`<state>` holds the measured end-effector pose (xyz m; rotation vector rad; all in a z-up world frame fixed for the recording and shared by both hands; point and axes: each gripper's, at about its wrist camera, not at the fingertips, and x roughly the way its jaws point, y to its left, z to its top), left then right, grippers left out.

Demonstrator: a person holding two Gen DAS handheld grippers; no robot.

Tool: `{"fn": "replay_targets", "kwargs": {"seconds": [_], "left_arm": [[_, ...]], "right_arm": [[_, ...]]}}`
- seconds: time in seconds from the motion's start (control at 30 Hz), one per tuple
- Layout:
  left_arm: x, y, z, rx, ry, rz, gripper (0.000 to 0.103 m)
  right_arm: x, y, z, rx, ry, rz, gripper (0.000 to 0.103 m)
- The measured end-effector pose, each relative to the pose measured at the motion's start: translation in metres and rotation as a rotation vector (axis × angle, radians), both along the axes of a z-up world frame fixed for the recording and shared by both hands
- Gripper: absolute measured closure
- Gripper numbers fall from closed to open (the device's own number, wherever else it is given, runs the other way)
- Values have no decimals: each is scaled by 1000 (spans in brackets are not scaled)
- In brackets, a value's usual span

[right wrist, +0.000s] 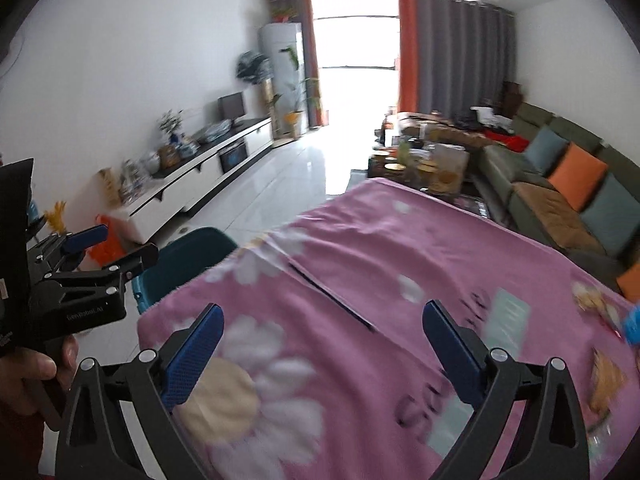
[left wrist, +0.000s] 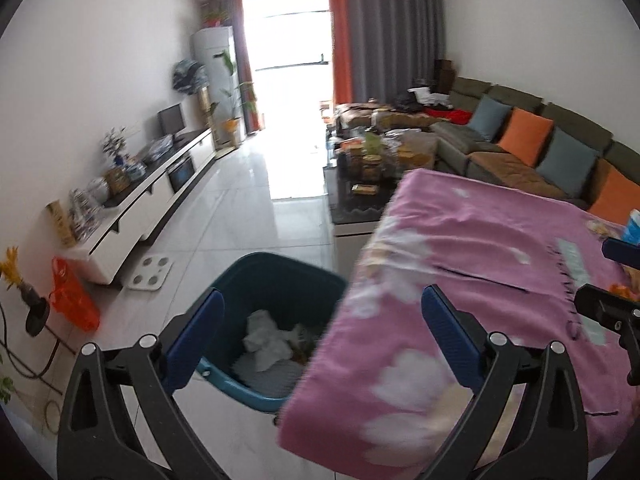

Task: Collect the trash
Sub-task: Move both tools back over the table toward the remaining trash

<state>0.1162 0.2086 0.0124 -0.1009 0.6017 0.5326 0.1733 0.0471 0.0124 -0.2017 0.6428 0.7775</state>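
1. Currently, I read the left gripper (left wrist: 322, 332) with its two blue-padded jaws spread to full width; nothing sits between them.
2. I read the right gripper (right wrist: 322, 346) likewise at full spread, with nothing held.
3. In the left wrist view, the dark teal rectangular plastic bin (left wrist: 276, 280) stands on the pale tiled floor (left wrist: 248, 200), just beside the near left edge of the table, partly under the overhanging cloth.
4. Crumpled white paper trash (left wrist: 266, 338) lies inside the bin, along with some brownish scraps I cannot identify.
5. The pink floral cloth (right wrist: 400, 248) covers the table and fills the near right of both views; its print is motion-blurred.
6. At the far right edge of the cloth, in the right wrist view, I see small blurred items: a blue-and-white object (right wrist: 632, 326) and brownish pieces (right wrist: 606, 380). I cannot tell what they are.
7. In the right wrist view, a person's hand (right wrist: 36, 364) grips the black handle of the left gripper at the left edge, with the bin just beyond its fingertips.
8. A long white TV cabinet (left wrist: 160, 196) lines the left wall; a grey-brown sofa with orange and blue cushions (left wrist: 520, 136) lines the right.
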Motion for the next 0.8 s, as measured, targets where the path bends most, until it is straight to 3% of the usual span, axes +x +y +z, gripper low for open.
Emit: {"fn": "replay_targets", "kwargs": {"seconds": [0.17, 0.37, 0.8], "left_arm": [[1, -37, 12, 1, -28, -80, 6], [-13, -86, 24, -55, -105, -219, 6], [-30, -192, 16, -116, -147, -500, 6]], "right_arm": [[-10, -47, 2, 27, -24, -94, 7], [-31, -102, 3, 11, -81, -223, 7], [-84, -209, -16, 20, -124, -523, 7]]}}
